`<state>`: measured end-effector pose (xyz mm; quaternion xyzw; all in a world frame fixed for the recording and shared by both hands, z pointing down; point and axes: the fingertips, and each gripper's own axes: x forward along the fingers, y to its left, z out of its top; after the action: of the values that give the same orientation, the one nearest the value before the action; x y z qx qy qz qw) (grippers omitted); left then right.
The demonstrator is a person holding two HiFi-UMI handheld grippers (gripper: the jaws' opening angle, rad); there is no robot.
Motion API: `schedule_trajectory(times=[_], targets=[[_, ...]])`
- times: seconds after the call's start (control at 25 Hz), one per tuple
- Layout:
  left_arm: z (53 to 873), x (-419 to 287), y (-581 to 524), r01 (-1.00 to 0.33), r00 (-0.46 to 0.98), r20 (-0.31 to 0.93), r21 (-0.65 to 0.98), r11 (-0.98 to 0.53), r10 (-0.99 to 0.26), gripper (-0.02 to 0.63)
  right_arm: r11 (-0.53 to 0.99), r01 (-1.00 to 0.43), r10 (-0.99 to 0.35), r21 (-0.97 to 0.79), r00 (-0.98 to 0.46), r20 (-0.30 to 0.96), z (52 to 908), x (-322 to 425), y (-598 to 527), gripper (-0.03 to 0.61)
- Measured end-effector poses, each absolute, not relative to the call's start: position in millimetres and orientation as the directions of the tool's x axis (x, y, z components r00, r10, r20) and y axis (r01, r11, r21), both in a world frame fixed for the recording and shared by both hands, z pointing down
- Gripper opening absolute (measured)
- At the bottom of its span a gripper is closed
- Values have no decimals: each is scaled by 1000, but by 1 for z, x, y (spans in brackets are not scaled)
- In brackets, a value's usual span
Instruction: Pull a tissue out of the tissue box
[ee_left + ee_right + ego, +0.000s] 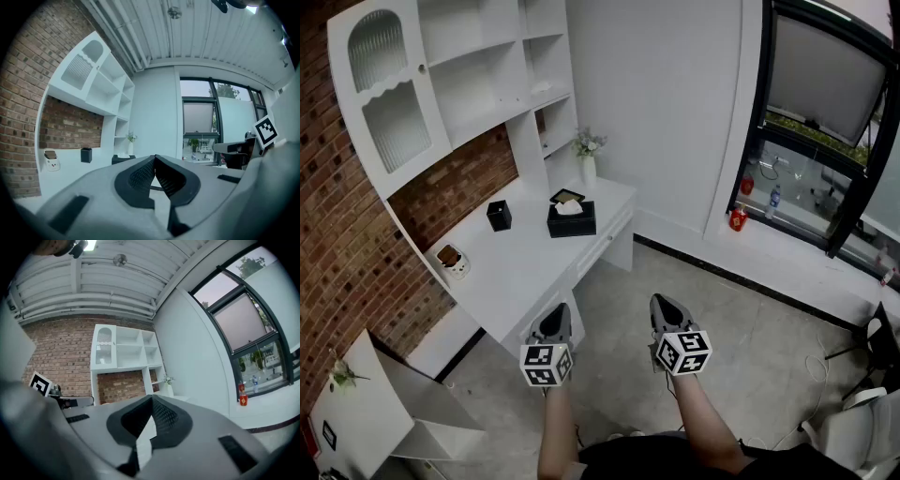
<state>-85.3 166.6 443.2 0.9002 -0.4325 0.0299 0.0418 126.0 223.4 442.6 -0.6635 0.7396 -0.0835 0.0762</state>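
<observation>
While the left gripper (pixel 557 313) and right gripper (pixel 664 306) hang level above the floor, both have their jaws closed tip to tip, gripping nothing. Tissue box (pixel 571 222) (black, white tissue (pixel 569 207) protruding) sits on the white desk (pixel 523 257), well apart from both.

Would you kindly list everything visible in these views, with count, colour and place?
desk: one, white, against the brick wall
shelf unit: one, white, above the desk
tissue box: one, black, on the desk
small box: one, black, left of tissue box
mug: one, white, desk's near end
vase: one, white, desk's far end
cans: two, red, window sill
left gripper: one, grey, shut, empty
right gripper: one, grey, shut, empty
</observation>
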Motion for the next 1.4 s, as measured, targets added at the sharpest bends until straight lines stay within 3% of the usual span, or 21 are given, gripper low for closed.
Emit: schedule_trajectory(times=[1.24, 1.4], targets=[[466, -100, 165, -762, 647, 130, 88, -641, -751, 9, 161, -966, -987, -204, -163, -7, 439, 93, 212, -3], [471, -109, 166, -760, 650, 134, 97, -643, -748, 9, 195, -957, -980, -215, -196, -14, 441, 79, 214, 39]])
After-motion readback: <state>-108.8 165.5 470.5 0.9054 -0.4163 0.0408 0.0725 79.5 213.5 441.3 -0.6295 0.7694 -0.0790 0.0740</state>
